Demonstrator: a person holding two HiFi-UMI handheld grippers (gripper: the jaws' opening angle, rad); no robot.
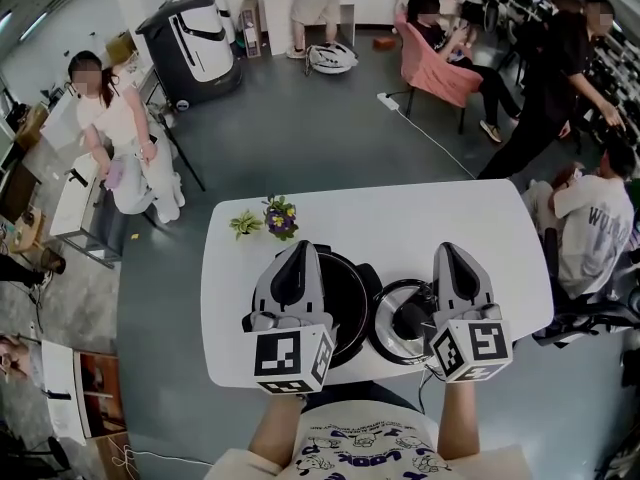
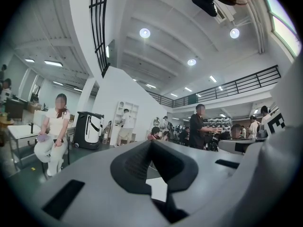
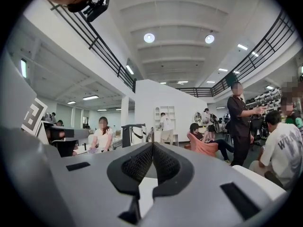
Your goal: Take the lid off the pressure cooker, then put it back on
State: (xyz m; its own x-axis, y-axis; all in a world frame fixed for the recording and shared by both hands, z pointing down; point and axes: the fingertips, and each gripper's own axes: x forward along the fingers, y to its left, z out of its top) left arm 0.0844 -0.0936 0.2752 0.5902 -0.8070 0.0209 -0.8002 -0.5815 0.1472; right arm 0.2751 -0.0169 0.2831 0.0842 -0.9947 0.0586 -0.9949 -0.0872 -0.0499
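Note:
In the head view the black pressure cooker pot [image 1: 348, 298] stands uncovered at the near edge of the white table [image 1: 400, 228]. Its round lid [image 1: 392, 320] lies flat on the table just right of the pot. My left gripper [image 1: 297, 252] hovers level over the pot's left half, shut and holding nothing. My right gripper [image 1: 452, 252] hovers level over the lid's right side, also shut and holding nothing. In the left gripper view the dark pads [image 2: 135, 164] meet at their tips. The pads [image 3: 137, 163] in the right gripper view meet the same way. Neither gripper view shows the pot or lid.
Two small potted plants [image 1: 280, 216] [image 1: 244, 224] stand at the table's far left. A person in a white shirt [image 1: 592, 230] sits close to the table's right end. Other people, a pink chair [image 1: 440, 68] and a floor cable [image 1: 430, 133] lie beyond.

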